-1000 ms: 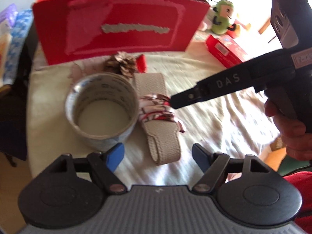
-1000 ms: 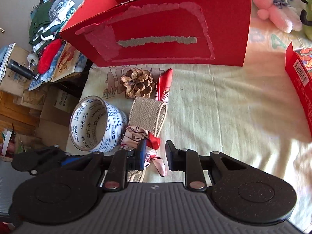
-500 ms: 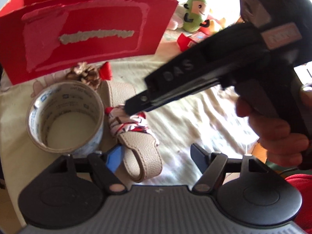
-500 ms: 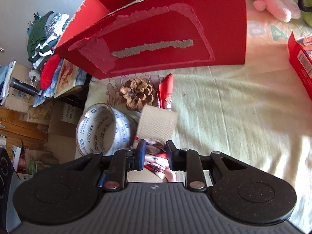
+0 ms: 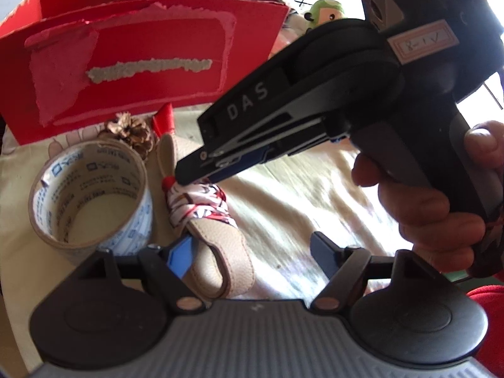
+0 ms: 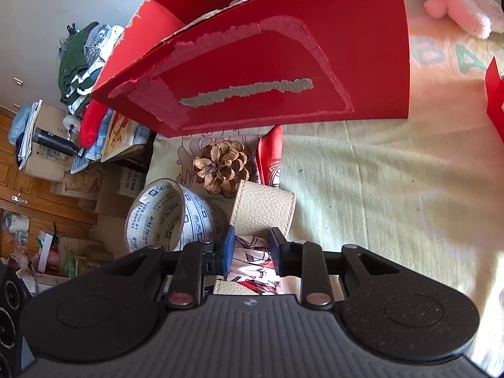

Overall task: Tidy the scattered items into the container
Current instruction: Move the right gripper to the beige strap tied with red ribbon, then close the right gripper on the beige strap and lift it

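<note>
We cannot see inside the red box [image 6: 283, 63]: its torn front wall hides the interior, and its top is cut off by the upper edge in the right wrist view. In the left wrist view the right hand-held gripper [image 5: 189, 179] crosses the middle, covering most of the green plush toy [image 5: 324, 11] and the right end of the box, while its own fingertips are sunk against the patterned scarf [image 5: 201, 204] so we cannot tell whether the pads press it. The beige strap [image 6: 263, 209] runs under that scarf and behind the gripper body, its near end lost.
</note>
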Demonstrator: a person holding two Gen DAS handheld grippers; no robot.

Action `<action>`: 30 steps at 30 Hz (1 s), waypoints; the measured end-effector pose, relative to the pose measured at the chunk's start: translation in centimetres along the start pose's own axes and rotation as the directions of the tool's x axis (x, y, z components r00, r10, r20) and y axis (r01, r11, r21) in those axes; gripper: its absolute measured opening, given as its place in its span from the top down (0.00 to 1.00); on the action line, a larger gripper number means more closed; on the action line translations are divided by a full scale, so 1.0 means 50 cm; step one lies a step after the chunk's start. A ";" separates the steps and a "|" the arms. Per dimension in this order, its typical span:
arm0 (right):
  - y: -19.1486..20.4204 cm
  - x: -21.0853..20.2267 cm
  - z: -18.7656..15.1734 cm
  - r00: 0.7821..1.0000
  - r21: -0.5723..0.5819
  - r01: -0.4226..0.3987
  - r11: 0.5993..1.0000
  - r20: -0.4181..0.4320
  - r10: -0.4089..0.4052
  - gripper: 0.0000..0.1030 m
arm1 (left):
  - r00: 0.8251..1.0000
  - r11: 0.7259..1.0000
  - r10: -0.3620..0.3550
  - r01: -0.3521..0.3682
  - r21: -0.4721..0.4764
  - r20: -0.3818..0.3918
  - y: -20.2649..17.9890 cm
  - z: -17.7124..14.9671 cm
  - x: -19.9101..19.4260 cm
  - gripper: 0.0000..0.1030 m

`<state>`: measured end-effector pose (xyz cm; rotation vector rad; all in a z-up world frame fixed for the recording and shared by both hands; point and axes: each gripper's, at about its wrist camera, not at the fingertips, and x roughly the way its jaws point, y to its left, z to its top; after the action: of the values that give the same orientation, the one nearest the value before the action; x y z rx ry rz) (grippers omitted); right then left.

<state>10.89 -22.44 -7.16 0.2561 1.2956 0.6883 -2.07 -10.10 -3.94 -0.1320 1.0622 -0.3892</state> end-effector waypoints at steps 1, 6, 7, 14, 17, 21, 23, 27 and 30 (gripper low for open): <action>-0.003 -0.002 0.000 1.000 0.004 -0.004 1.000 0.001 0.004 0.73 | 1.000 1.000 0.009 -0.009 -0.004 0.001 0.000 -0.001 -0.002 0.31; -0.009 0.005 -0.002 1.000 -0.024 -0.026 0.999 -0.013 0.026 0.50 | 0.999 0.998 0.040 -0.040 -0.042 -0.004 0.002 -0.002 0.000 0.29; -0.007 0.010 -0.002 0.999 -0.031 -0.030 0.999 -0.021 0.030 0.50 | 0.999 0.998 0.042 -0.042 -0.048 -0.005 -0.001 0.001 0.002 0.26; -0.014 0.015 0.005 0.999 -0.063 -0.040 0.997 -0.031 0.038 0.53 | 0.998 0.995 0.059 -0.060 -0.083 -0.006 0.001 0.012 0.007 0.26; -0.019 -0.011 0.005 1.000 -0.086 -0.018 0.996 -0.024 0.016 0.54 | 1.000 0.995 0.006 -0.007 -0.096 -0.012 -0.009 0.024 0.015 0.26; -0.043 -0.065 0.007 0.999 -0.121 0.043 0.992 0.013 -0.042 0.58 | 0.998 0.998 -0.057 0.056 -0.038 -0.029 -0.051 0.045 0.046 0.33; -0.072 -0.077 0.013 0.996 -0.086 0.086 0.993 0.017 -0.084 0.61 | 0.999 1.000 -0.030 0.030 0.005 -0.021 -0.063 0.058 0.061 0.33; -0.133 -0.081 0.013 0.998 0.041 0.063 0.997 -0.005 -0.063 0.62 | 1.000 1.000 -0.016 0.016 -0.006 -0.027 -0.048 0.075 0.072 0.38; -0.145 -0.084 0.005 0.998 0.066 0.058 0.996 0.010 -0.058 0.61 | 0.999 0.999 0.047 -0.047 0.019 -0.020 -0.044 0.068 0.060 0.33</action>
<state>12.98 -30.53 -7.66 0.2749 1.3112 0.5945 1.61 -13.52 -4.11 -0.0869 1.0795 -0.3582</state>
